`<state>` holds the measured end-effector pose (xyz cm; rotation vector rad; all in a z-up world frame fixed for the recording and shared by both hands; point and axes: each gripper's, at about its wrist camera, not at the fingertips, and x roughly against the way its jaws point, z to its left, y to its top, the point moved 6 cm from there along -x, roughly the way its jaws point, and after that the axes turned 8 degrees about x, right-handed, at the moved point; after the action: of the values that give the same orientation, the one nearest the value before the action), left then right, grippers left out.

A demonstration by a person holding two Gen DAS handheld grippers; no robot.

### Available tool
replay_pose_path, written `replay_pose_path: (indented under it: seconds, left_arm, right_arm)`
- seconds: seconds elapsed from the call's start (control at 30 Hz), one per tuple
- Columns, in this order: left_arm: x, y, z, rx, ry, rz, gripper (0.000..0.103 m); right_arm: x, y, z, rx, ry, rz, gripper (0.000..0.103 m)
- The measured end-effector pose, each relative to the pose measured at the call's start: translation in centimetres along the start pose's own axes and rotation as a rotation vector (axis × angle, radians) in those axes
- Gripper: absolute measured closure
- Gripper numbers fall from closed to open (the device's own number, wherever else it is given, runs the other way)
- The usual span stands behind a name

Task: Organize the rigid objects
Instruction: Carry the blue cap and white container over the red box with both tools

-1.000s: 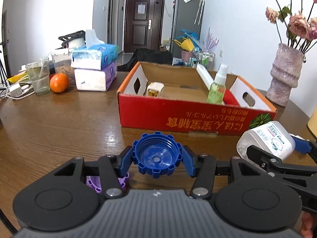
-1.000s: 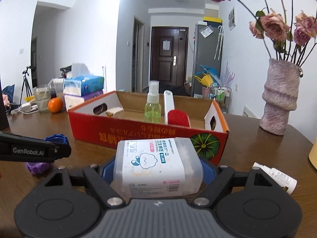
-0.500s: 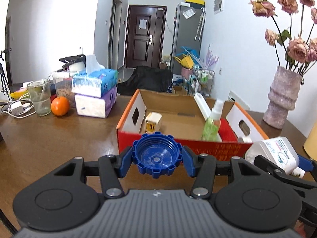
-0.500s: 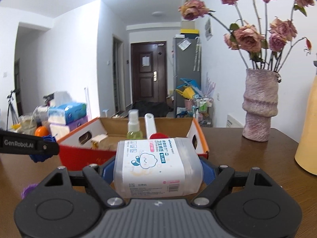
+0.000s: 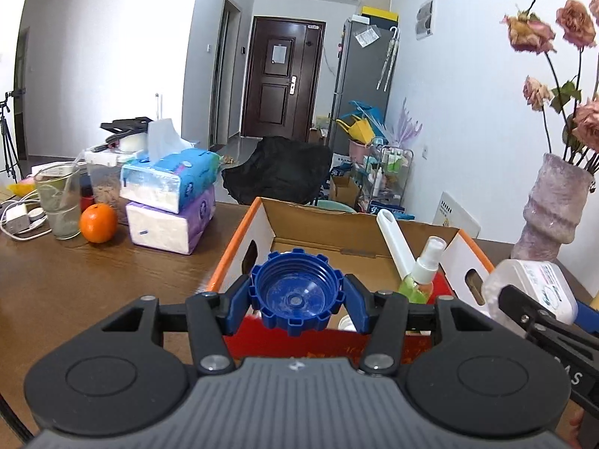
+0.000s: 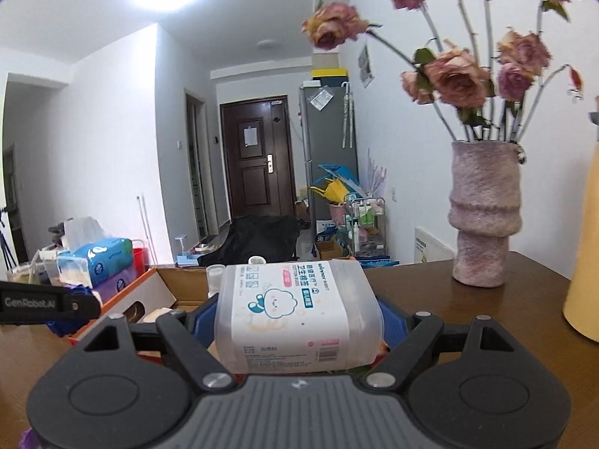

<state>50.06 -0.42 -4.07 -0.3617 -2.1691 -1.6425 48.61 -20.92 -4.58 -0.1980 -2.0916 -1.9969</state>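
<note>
My left gripper (image 5: 295,293) is shut on a blue ridged bottle cap (image 5: 295,292), hollow side facing the camera, held above the front wall of a red and orange cardboard box (image 5: 239,247). My right gripper (image 6: 295,318) is shut on a clear cotton-swab tub (image 6: 295,310) with a white label; the tub also shows at the right of the left wrist view as a tub (image 5: 531,292). Inside the box stand a green spray bottle (image 5: 421,277) and a white-handled brush (image 5: 393,239). The left gripper's arm (image 6: 45,301) crosses the left side of the right wrist view.
Stacked tissue packs (image 5: 172,202), an orange (image 5: 98,223), a glass (image 5: 58,202) and a charger with cables (image 5: 17,217) sit at the table's back left. A pink vase of dried roses (image 6: 483,217) stands at the right, beside a yellow object (image 6: 584,262).
Both grippers have risen and moved forward with their loads; the box now lies below and just ahead of them. The purple cap on the table has dropped out of the left view.
</note>
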Motion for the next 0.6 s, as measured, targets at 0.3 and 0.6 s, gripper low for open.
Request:
replay_pose_path:
  seconds: [0.3, 0.6]
  left_arm:
    - [-3.1, 1.0, -0.2, -0.005, 0.016, -0.003, 0.05]
    - [-5.1, 1.8, -0.7, -0.009, 0.015, -0.005, 0.05]
  right_arm:
    - [-4.0, 0.8, -0.7, 0.002, -0.021, 0.008, 0.02]
    - [-6.4, 1.1, -1.2, 0.001, -0.029, 0.013, 0.02]
